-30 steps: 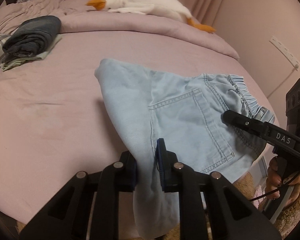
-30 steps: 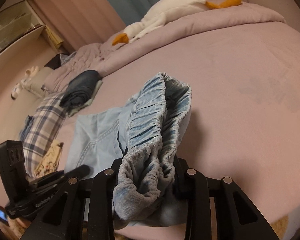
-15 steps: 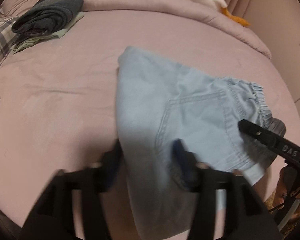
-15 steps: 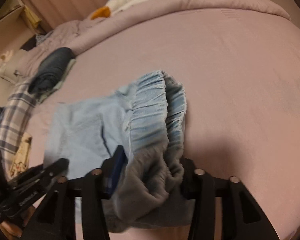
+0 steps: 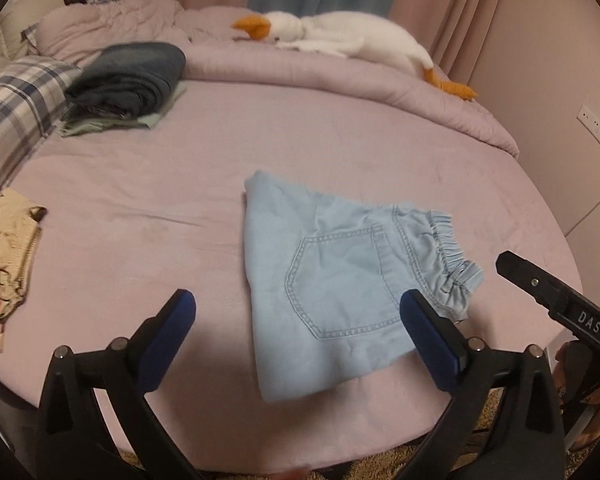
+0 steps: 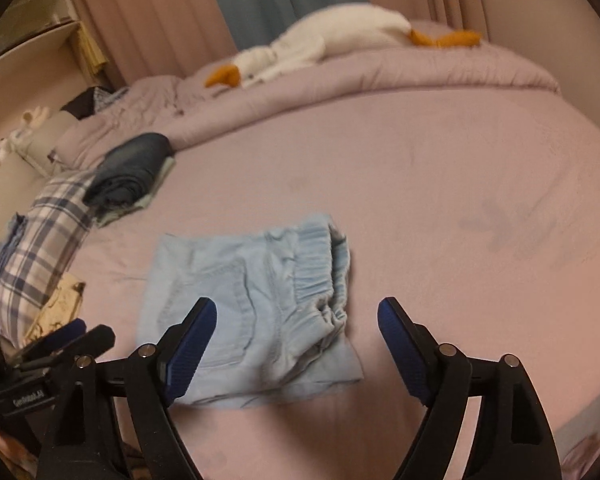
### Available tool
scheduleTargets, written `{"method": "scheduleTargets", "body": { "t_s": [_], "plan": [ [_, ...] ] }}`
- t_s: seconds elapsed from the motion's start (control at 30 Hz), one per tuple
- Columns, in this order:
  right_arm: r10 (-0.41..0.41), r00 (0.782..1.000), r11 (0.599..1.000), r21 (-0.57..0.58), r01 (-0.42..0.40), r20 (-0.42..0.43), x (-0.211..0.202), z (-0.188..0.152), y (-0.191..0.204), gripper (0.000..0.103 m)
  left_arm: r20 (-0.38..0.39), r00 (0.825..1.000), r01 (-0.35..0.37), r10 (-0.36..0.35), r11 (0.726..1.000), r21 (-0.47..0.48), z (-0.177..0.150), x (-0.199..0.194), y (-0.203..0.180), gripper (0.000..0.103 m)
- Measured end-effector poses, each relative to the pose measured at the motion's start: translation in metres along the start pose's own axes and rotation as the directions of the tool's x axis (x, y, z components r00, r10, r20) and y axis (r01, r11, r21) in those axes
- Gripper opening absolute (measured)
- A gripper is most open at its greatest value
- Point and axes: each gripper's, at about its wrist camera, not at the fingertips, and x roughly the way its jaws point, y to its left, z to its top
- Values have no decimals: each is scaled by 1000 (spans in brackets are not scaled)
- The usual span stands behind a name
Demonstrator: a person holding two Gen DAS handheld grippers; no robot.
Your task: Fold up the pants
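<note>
- Left gripper [image 5: 296, 316]: jaws spread wide, holding nothing, above the near edge of the bed [image 5: 340, 136].
- Right gripper [image 6: 296, 328]: jaws likewise wide apart and empty, hanging over the waistband side of the garment.
- Pants [image 5: 340, 280]: light blue denim, lying as a compact folded bundle on the pink sheet near the bed's front edge, back pocket [image 5: 340, 280] facing up, elastic waistband [image 5: 448, 256] bunched toward the right.
- Handling, my judgement: light, soft, limp cloth; not fragile or slippery. Layers will slide apart if only the top ply is pinched. The gathered waistband is thick and springy, a secure grip; the folded edge at left is the other sound hold.
- The fold looks nearly finished; edges sit slightly uneven.
- Farther off: a dark folded stack [image 5: 128, 76] at left, well apart from the pants.
- Farthest: plush goose [image 5: 352, 36] on the rolled duvet.
</note>
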Motion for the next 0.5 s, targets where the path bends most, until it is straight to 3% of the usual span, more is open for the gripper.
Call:
{"method": "scheduleTargets", "body": {
  "t_s": [0.2,0.5],
  "plan": [
    [-10,999,999,-46,11,37,-13,0,20,83,20,1000,6,-6,1000,-6,0,-15,-1,102],
    [-34,999,997,-63,34,12,-6,-1,31,83,8,1000,15,-15,1000,6,-3,-14,-5,102]
  ]
}}
